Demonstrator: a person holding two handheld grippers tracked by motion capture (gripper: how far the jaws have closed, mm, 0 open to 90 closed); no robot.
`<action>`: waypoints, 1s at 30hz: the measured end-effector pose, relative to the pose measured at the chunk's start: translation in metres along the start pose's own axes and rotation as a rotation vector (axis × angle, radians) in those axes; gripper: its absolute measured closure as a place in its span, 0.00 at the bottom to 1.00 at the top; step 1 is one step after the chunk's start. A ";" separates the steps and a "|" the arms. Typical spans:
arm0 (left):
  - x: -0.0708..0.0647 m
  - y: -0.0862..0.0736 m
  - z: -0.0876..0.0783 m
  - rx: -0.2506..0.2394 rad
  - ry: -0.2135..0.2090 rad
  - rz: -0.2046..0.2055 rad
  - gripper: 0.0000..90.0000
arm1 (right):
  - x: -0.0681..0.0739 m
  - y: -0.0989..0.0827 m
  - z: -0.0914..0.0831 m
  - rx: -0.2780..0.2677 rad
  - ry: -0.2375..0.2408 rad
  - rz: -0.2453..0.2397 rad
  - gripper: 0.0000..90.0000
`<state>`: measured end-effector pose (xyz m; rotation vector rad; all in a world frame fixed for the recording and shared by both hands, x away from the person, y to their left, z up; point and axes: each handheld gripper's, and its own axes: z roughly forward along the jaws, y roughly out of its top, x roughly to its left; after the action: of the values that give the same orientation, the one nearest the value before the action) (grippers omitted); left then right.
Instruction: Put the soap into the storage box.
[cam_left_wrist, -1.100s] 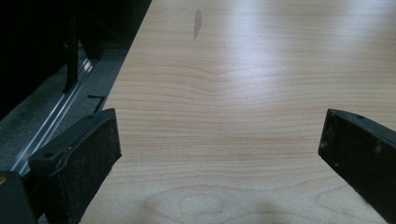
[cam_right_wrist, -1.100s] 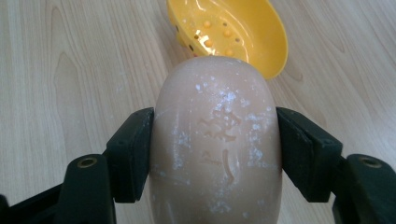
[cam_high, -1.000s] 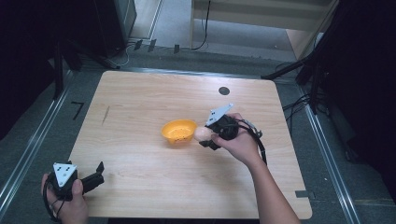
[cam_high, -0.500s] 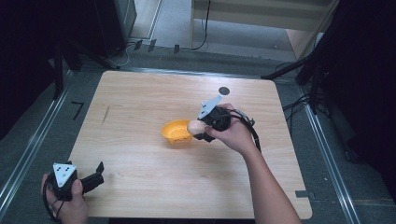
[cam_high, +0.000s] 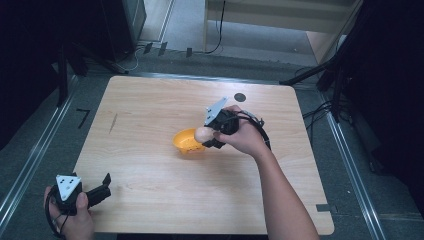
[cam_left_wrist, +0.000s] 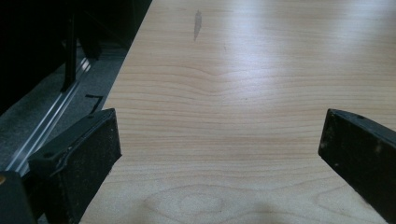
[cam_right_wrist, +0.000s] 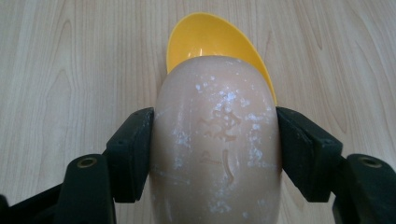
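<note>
A pale pink oval soap bar (cam_right_wrist: 215, 140) with a stamped face and white flecks sits clamped between both jaws of my right gripper (cam_right_wrist: 215, 149). In the high view the soap bar (cam_high: 202, 133) hangs over the right rim of a small yellow bowl (cam_high: 185, 141) at the middle of the table, with my right gripper (cam_high: 207, 137) shut on it. The yellow bowl (cam_right_wrist: 205, 42) shows just beyond the soap in the right gripper view. My left gripper (cam_high: 105, 185) rests at the table's near left corner, open, its jaws (cam_left_wrist: 219, 154) wide apart over bare wood.
The wooden table (cam_high: 150, 105) has a small black round mark (cam_high: 240, 97) at the back right and a dark streak (cam_high: 113, 122) at the left. Metal rails and cables run along the floor on both sides.
My right gripper has carried the soap leftward and away from me, from beside the bowl's right edge to over its rim. The left gripper has stayed put.
</note>
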<state>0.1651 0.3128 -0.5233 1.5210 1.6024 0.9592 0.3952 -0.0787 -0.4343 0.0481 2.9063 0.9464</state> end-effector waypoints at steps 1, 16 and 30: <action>0.000 0.000 0.000 0.000 0.000 0.000 0.00 | 0.000 0.002 0.001 0.007 0.004 -0.008 0.37; 0.002 0.000 0.000 0.004 -0.007 -0.010 0.00 | -0.009 0.028 0.022 0.030 0.062 -0.117 0.37; 0.002 0.000 0.000 0.003 -0.015 -0.012 0.00 | -0.018 0.037 0.044 0.057 0.115 -0.138 0.37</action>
<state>0.1651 0.3152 -0.5232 1.5152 1.6013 0.9371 0.4169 -0.0241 -0.4465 -0.2071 2.9932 0.8710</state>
